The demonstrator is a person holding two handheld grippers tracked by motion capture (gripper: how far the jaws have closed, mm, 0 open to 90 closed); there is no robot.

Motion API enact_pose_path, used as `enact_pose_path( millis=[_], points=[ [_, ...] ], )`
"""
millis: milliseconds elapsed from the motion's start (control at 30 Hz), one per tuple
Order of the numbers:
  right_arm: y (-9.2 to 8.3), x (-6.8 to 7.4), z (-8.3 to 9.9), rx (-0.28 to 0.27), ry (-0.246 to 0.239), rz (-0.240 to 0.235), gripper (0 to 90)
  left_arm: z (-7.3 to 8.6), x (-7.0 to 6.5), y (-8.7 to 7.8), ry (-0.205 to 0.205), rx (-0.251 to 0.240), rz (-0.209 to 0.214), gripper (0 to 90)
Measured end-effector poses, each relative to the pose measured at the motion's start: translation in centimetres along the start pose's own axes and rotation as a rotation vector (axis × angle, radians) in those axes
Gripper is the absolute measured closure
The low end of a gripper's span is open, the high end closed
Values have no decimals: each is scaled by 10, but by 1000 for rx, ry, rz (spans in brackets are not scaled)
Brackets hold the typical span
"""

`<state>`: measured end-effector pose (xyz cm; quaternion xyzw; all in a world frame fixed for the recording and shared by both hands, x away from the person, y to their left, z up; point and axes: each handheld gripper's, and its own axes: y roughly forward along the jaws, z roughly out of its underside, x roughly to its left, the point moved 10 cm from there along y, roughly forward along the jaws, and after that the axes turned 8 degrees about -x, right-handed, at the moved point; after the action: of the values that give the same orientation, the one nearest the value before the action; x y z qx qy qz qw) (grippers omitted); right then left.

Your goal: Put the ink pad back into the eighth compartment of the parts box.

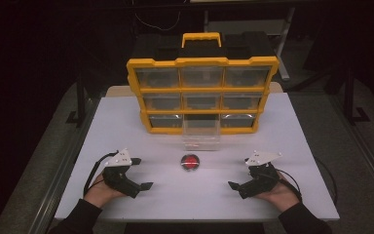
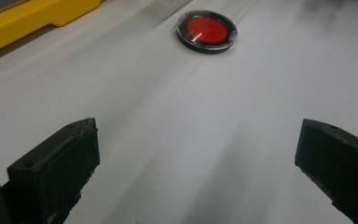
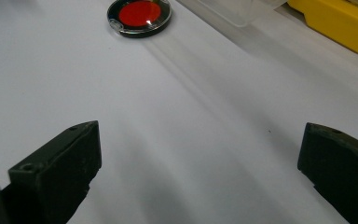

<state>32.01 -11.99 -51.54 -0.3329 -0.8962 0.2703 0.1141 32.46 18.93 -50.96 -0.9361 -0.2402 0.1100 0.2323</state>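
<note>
Desk (image 1: 126, 126): white top, most of it bare around you. Yellow-framed organizer (image 1: 202, 92) stands upright at the far side, nine clear drawers. Its bottom-middle drawer (image 1: 201, 132) is pulled out toward you and looks empty.

Your left hand-held gripper (image 1: 142, 173) rests near the front edge, jaws spread wide, nothing between them. Your right hand-held gripper (image 1: 238, 177) sits opposite, also spread and empty. Both aim inward at the centre.

Round red disc (image 1: 191, 163), dark-rimmed under a clear cover, lies flat on the desk between the two grippers, just in front of the open drawer, not touching it.

Progress, as a judgement: drawer stands ready; the disc is not yet grasped. Picking it up, placing it inside and shutting the drawer appear to remain.
</note>
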Motion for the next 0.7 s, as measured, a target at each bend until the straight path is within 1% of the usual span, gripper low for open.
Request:
enact_pose_path(
  millis=[333,500,533,700],
  points=[
    [-1,1,-3,-16,1,-15,0,0,1,-1,-2,4,-20,0],
    [-1,2,-3,-18,-5,-17,0,0,0,0,2,8,-12,0],
    [-1,3,-4,-19,-4,-15,0,0,0,1,-6,11,-10,0],
    [0,3,-4,-20,-1,-18,0,-1,-1,3,-9,13,0,0]
  ],
)
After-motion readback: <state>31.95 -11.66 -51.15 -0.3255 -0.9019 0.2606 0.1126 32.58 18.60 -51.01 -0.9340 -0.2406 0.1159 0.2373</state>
